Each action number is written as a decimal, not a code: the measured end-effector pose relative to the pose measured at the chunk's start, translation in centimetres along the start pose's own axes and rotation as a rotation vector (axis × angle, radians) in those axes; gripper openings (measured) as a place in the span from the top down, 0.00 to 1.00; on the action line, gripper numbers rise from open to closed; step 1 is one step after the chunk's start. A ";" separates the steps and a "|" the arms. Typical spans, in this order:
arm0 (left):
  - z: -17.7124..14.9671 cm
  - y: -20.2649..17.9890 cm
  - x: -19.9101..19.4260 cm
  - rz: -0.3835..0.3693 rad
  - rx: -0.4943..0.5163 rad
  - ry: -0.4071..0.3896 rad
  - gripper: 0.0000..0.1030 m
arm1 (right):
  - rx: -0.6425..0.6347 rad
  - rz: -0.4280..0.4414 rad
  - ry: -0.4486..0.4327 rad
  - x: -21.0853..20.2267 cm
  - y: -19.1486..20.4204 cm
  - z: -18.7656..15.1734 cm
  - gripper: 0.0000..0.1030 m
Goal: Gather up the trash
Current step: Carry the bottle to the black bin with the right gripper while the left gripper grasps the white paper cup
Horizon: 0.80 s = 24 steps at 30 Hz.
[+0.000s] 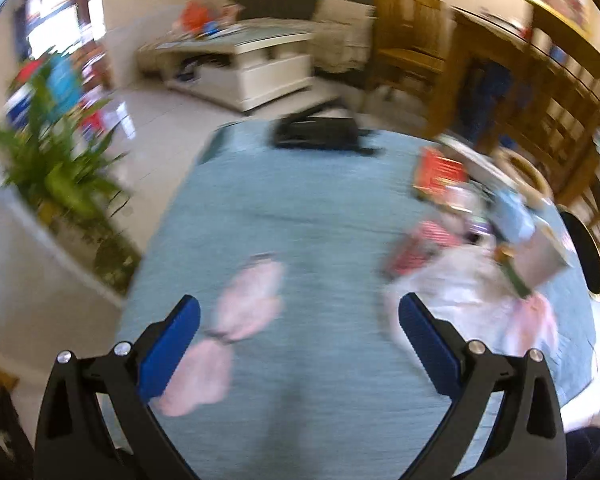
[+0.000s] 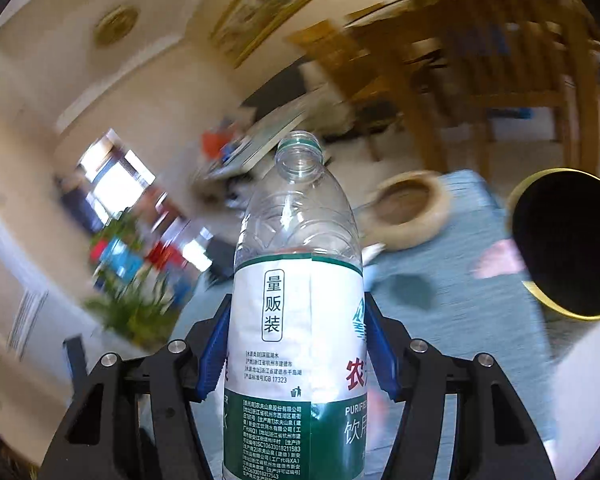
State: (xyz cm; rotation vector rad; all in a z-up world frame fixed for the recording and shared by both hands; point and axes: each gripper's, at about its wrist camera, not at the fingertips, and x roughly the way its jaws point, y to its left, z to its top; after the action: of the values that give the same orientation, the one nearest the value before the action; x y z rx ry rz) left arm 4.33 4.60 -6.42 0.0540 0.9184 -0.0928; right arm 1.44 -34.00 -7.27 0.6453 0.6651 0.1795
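Note:
In the right wrist view an empty clear plastic bottle with a white and green label and no cap stands between the blue pads, and my right gripper is shut on it. A black bin with a yellow rim gapes at the right. In the left wrist view my left gripper hangs open over the blue tablecloth with nothing between its fingers. Crumpled pink paper lies just past the left finger. A pile of wrappers and white plastic lies at the right.
A woven basket sits on the table beyond the bottle. A black object lies at the table's far edge. Green plants stand left of the table, wooden chairs to the right, a white coffee table behind.

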 end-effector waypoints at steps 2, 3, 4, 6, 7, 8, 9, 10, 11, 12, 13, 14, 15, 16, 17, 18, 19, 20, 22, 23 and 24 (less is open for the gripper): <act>0.3 -3.9 0.0 -0.043 0.072 -0.009 0.03 | 0.039 -0.028 -0.025 -0.7 -2.4 0.3 0.41; 0.4 -5.6 0.1 -0.072 0.103 -0.011 0.03 | 0.065 -0.037 -0.037 -1.0 -3.8 0.4 0.41; 0.6 -7.9 0.1 -0.115 0.145 -0.014 0.03 | 0.080 -0.045 -0.045 -1.4 -4.4 0.3 0.41; 0.5 -11.2 0.3 -0.167 0.210 -0.026 0.03 | 0.100 -0.061 -0.055 -1.3 -5.9 -0.2 0.41; 0.5 -13.0 0.5 -0.188 0.248 -0.036 0.03 | 0.116 -0.060 -0.055 -1.1 -6.6 -0.4 0.41; 0.4 -14.2 0.7 -0.207 0.274 -0.039 0.03 | 0.130 -0.053 -0.052 -1.1 -7.2 -0.5 0.41; 0.5 -15.8 1.2 -0.234 0.310 -0.041 0.03 | 0.137 -0.051 -0.051 -1.1 -7.5 -0.3 0.41; 0.6 -16.7 1.6 -0.240 0.326 -0.042 0.03 | 0.136 -0.049 -0.052 -1.2 -7.8 -0.1 0.41; 0.8 -17.9 2.4 -0.247 0.345 -0.041 0.03 | 0.131 -0.048 -0.054 -1.2 -7.9 0.1 0.41; 0.9 -18.7 3.0 -0.264 0.359 -0.035 0.03 | 0.118 -0.049 -0.058 -1.3 -7.7 0.3 0.41; 1.0 -19.4 3.6 -0.277 0.368 -0.028 0.03 | 0.103 -0.054 -0.063 -1.4 -7.5 0.3 0.41; 1.0 -20.1 4.3 -0.291 0.378 -0.021 0.03 | 0.091 -0.056 -0.067 -1.5 -7.3 0.3 0.41; 1.0 -20.5 4.8 -0.298 0.385 -0.017 0.03 | 0.085 -0.055 -0.069 -1.4 -7.3 0.0 0.41; 1.0 -21.0 5.3 -0.306 0.392 -0.011 0.03 | 0.086 -0.049 -0.070 -1.5 -7.3 0.1 0.41; 1.0 -21.4 5.8 -0.315 0.397 -0.002 0.03 | 0.089 -0.044 -0.072 -1.6 -7.5 0.0 0.41; 1.0 -21.7 6.2 -0.322 0.397 0.006 0.04 | 0.094 -0.041 -0.075 -1.9 -7.9 0.0 0.41; 1.0 -21.8 6.5 -0.329 0.392 0.011 0.06 | 0.097 -0.041 -0.078 -2.1 -8.3 0.0 0.41; 1.1 -21.4 6.6 -0.335 0.390 0.018 0.20 | 0.102 -0.040 -0.084 -2.3 -8.5 0.1 0.41; 1.3 -21.3 7.3 -0.353 0.383 0.057 0.39 | 0.105 -0.044 -0.095 -2.7 -8.9 0.2 0.41; 1.3 -20.7 7.2 -0.361 0.365 0.061 0.40 | 0.106 -0.053 -0.101 -2.9 -9.0 0.2 0.41; 1.4 -20.5 7.3 -0.362 0.354 0.063 0.40 | 0.107 -0.060 -0.106 -3.1 -9.2 0.1 0.41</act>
State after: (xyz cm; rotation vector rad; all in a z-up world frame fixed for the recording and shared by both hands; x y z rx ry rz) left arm 7.69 -16.35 -11.49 0.2199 0.9588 -0.5929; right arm -1.32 -42.48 -11.22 0.7318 0.5942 0.0533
